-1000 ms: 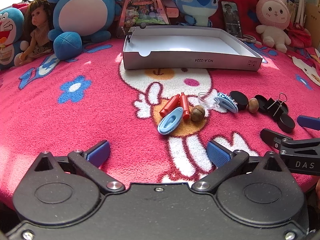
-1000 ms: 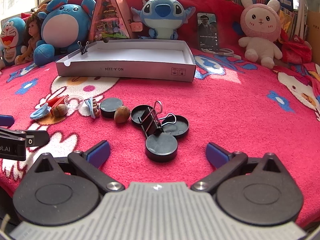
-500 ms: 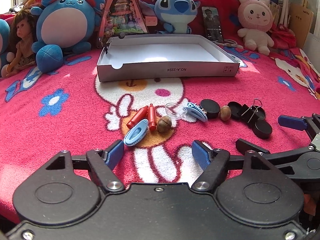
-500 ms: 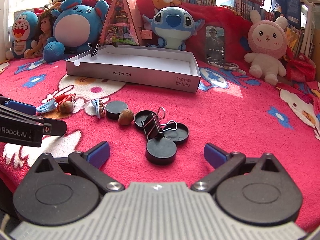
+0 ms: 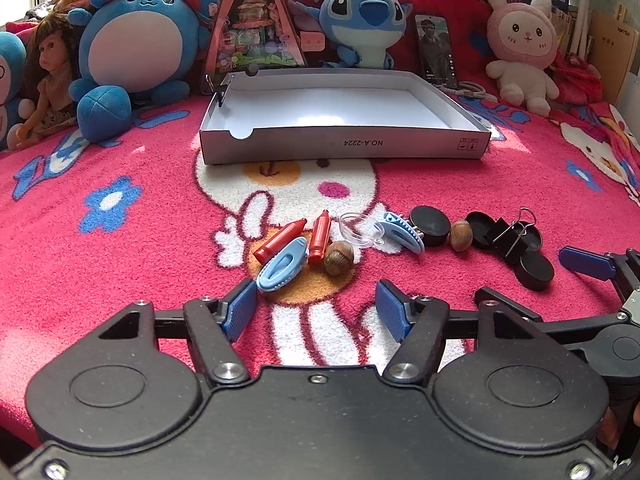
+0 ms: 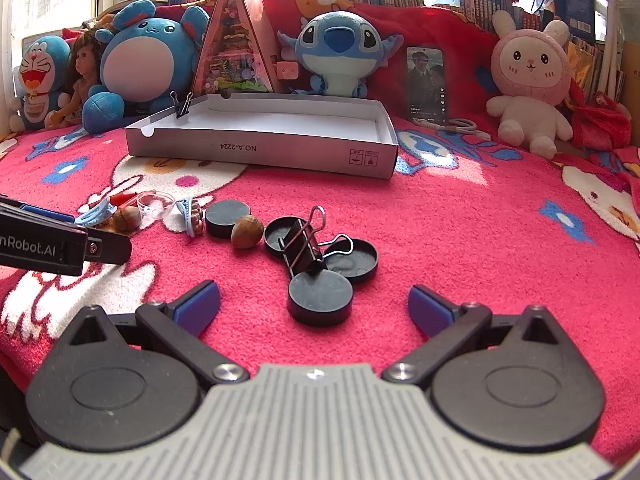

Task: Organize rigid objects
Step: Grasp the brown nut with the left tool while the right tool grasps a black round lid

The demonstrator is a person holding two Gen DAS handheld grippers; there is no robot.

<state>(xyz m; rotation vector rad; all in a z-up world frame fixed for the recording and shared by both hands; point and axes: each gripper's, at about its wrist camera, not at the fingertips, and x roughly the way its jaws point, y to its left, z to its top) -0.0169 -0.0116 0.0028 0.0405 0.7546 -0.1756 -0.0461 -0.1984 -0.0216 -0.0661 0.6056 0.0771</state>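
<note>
A row of small objects lies on the red blanket: two red crayons [image 5: 320, 232], a light blue clip [image 5: 281, 265], a nut [image 5: 338, 258], a clear cup [image 5: 356, 228], a second blue clip [image 5: 402, 231], black round lids [image 6: 320, 298], another nut [image 6: 247, 232] and a black binder clip [image 6: 303, 245]. My left gripper [image 5: 316, 312] is open and empty just before the light blue clip. My right gripper [image 6: 314, 310] is open and empty, its blue pads on either side of the nearest black lid. The white shallow box [image 5: 344, 148] stands behind the row.
Plush toys [image 5: 138, 46], a doll [image 5: 48, 76], a triangular toy house [image 5: 254, 32] and a phone [image 5: 436, 50] line the back. A binder clip [image 6: 183, 106] sits on the box's left wall. The right gripper shows in the left wrist view [image 5: 592, 276].
Both grippers have moved forward towards the row of objects, and the left gripper's jaws stand narrower than a second ago. The objects have not moved.
</note>
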